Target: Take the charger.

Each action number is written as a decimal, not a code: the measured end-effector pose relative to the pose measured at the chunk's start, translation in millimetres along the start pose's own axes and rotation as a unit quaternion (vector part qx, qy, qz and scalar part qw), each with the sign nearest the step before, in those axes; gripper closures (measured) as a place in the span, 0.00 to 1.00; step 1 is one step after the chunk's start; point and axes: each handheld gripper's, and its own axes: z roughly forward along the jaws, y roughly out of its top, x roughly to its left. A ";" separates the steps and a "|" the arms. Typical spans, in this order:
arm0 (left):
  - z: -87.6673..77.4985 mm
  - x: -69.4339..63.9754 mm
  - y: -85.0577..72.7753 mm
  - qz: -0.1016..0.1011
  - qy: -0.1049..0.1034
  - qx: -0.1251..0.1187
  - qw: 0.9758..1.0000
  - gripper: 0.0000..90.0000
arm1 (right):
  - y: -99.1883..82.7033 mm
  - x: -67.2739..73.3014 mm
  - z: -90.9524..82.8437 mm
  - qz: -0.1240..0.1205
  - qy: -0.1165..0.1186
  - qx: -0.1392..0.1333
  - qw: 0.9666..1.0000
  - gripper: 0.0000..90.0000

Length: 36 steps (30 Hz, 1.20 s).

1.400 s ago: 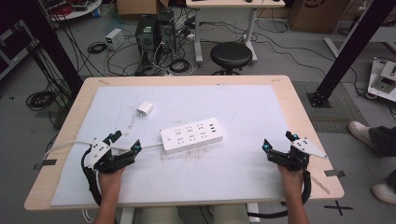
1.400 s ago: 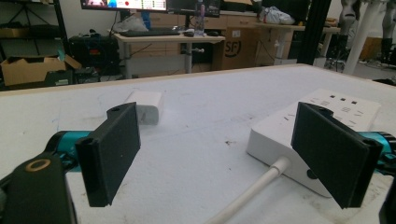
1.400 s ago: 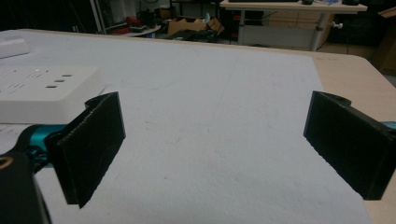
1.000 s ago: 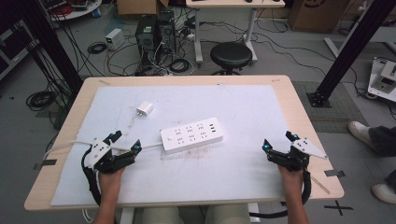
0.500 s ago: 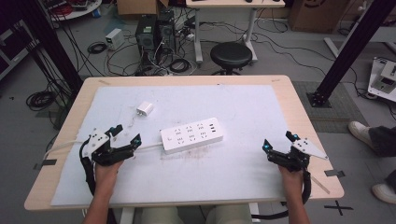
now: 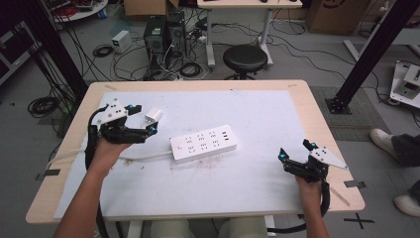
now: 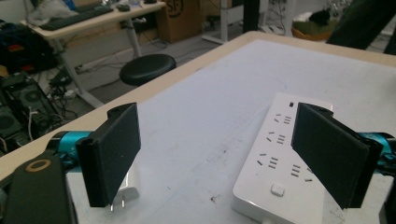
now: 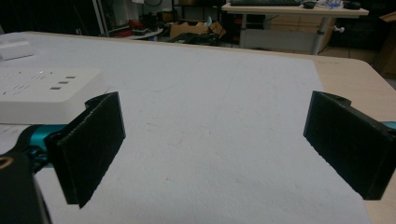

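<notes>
A: Where's your left claw (image 6: pixel 141 119)?
B: Jaws wide, empty. The plug (image 6: pixel 154 115) sits just beside its far jaw, the strip (image 6: pixel 203 144) just past its near jaw.
A: And your right claw (image 6: pixel 296 155)?
B: Wide too, holding nothing, low over the tabletop (image 6: pixel 277 99), well apart from the strip.

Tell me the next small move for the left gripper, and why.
Probably ease the left gripper forward and down until its open jaws straddle the white plug adapter. The adapter lies just past the jaw tips, untouched, beside the power strip; the right gripper sits open and far off.
</notes>
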 end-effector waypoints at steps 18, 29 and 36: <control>47.6 58.1 25.9 0.018 -0.019 0.105 0.994 0.18 | 0.3 0.7 1.0 -0.009 -0.001 0.002 1.000 0.06; 77.5 82.0 -2.3 -0.032 0.018 0.175 0.984 0.18 | 0.4 1.7 1.4 -0.011 -0.003 0.005 1.000 0.06; 87.3 87.4 -11.5 -0.054 0.042 0.196 0.978 0.18 | 0.5 1.3 1.8 -0.015 -0.004 0.005 1.000 0.06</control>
